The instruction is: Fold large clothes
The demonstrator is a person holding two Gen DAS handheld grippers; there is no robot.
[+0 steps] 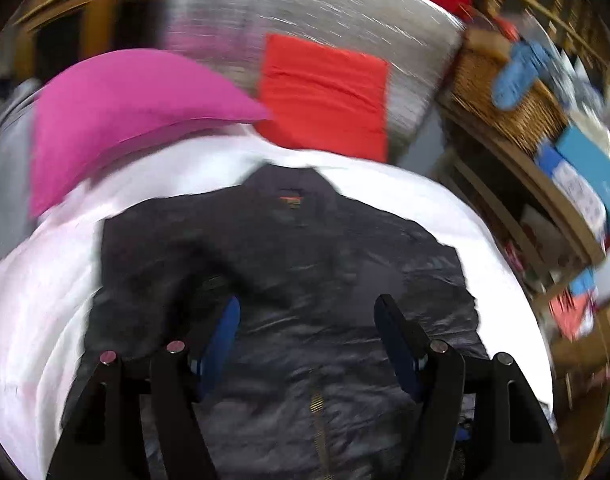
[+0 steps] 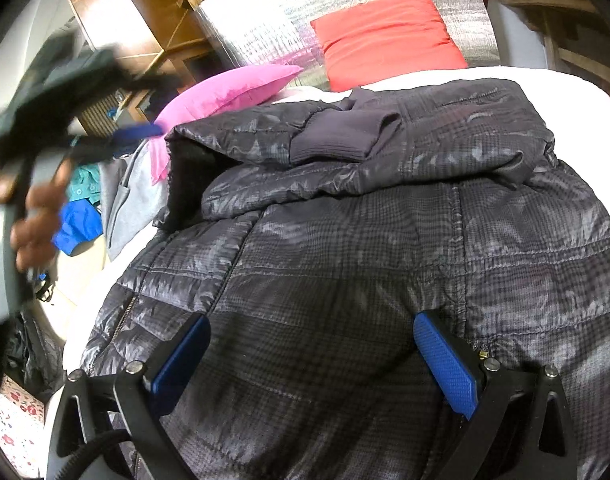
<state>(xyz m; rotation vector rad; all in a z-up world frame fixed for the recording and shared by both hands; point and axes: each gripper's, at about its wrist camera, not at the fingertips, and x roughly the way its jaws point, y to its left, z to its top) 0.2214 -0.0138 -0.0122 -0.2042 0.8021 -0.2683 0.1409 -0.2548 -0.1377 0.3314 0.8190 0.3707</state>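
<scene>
Pink pillow (image 1: 117,112) at 10 o'clock, red cushion (image 1: 325,96) at 12 — the dark quilted puffer jacket (image 2: 365,240) lies under both the left gripper (image 1: 307,320) and the right gripper (image 2: 311,344), jaws apart, nothing clamped.

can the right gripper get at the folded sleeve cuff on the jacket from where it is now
Probably yes: the right gripper is open above the jacket, and nothing lies between it and the cuff ahead.

Jacket (image 2: 385,248): glossy quilted cloth, ribbed matt cuff (image 2: 337,140). Basket (image 1: 501,96): rough wicker. Bedsheet (image 1: 405,188): matt cloth.
</scene>
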